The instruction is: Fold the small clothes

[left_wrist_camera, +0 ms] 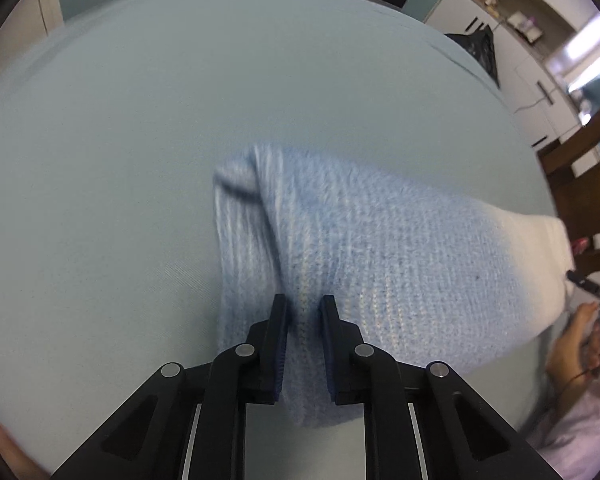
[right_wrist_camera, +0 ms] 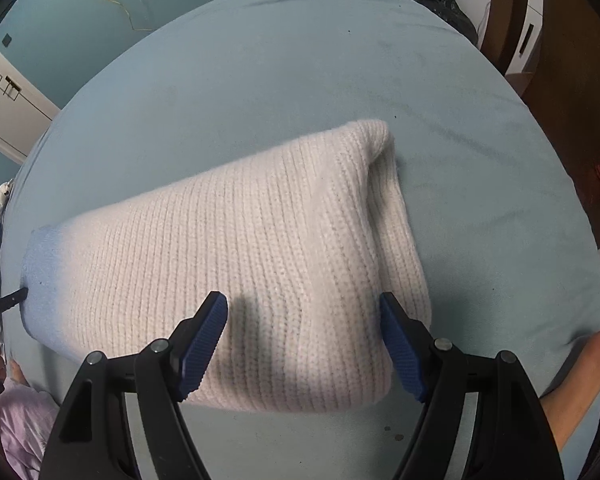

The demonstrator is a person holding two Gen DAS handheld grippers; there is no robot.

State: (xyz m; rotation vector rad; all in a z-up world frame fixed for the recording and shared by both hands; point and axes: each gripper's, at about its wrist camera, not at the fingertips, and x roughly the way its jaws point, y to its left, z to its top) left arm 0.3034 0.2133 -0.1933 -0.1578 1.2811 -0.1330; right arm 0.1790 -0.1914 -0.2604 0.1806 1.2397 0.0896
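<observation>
Left gripper (left_wrist_camera: 303, 304): jaws narrow, pinching blue end of knit (left_wrist_camera: 340, 264). Right gripper (right_wrist_camera: 304, 308): jaws wide, straddling white end of knit (right_wrist_camera: 260, 248), pads (right_wrist_camera: 204, 344) just beside fabric, contact unclear. Knit folded, lying on sheet (right_wrist_camera: 260, 80), near edge.

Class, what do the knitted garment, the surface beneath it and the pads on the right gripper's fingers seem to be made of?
Knitted garment: soft, fuzzy yarn, perhaps wool or acrylic; ribbed stitch rows show, shading from white to blue.
Surface beneath: matte pale blue woven cloth, lightly creased, likely a sheet.
Finger pads: blue ridged rubber or plastic, by their grooved texture, on black plastic-looking fingers.
</observation>
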